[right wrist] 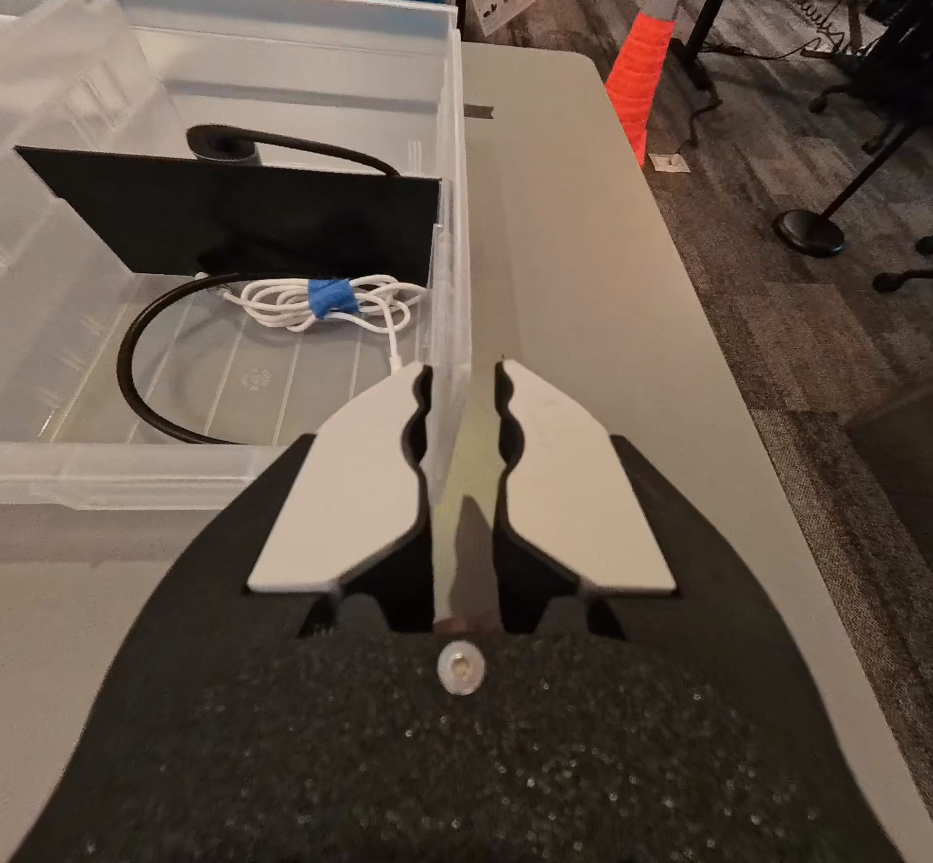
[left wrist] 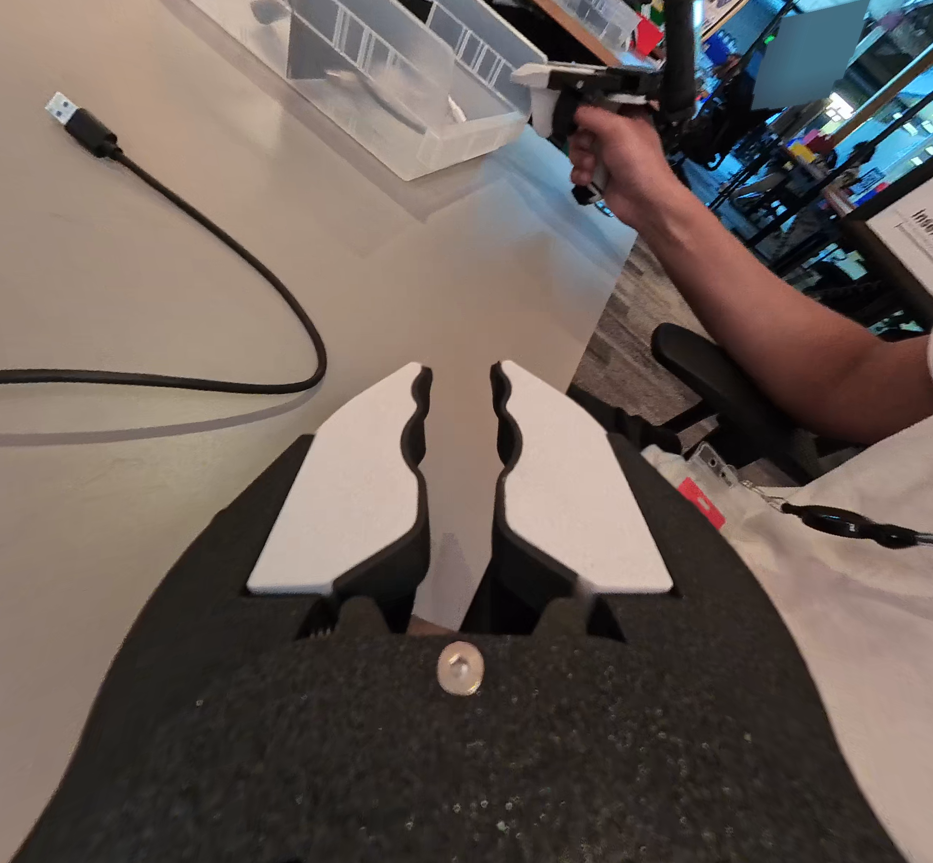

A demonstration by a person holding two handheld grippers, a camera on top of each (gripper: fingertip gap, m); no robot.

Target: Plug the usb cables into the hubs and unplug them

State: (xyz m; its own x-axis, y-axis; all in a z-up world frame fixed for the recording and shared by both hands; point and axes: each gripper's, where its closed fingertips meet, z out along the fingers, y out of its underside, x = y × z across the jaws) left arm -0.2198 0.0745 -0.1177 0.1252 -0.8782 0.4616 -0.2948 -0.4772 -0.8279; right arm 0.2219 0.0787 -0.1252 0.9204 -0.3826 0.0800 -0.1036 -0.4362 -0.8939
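Tabletop USB cable [left wrist: 212,232] left-view only

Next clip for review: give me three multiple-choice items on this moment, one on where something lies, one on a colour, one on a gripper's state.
1. Where does the black USB cable with the bare plug lie?
A. on the tabletop, outside the bin
B. inside the clear bin
C. between gripper fingers

2. What colour is the wrap around the coiled white cable?
A. red
B. blue
C. green

3. How is the left gripper?
A. shut on a plug
B. shut on nothing
C. open, holding nothing

Answers:
1 A: the black USB cable runs across the table, clear of the clear bin.
2 B: a blue wrap binds the white cable.
3 C: the left gripper shows bare table between its fingers.
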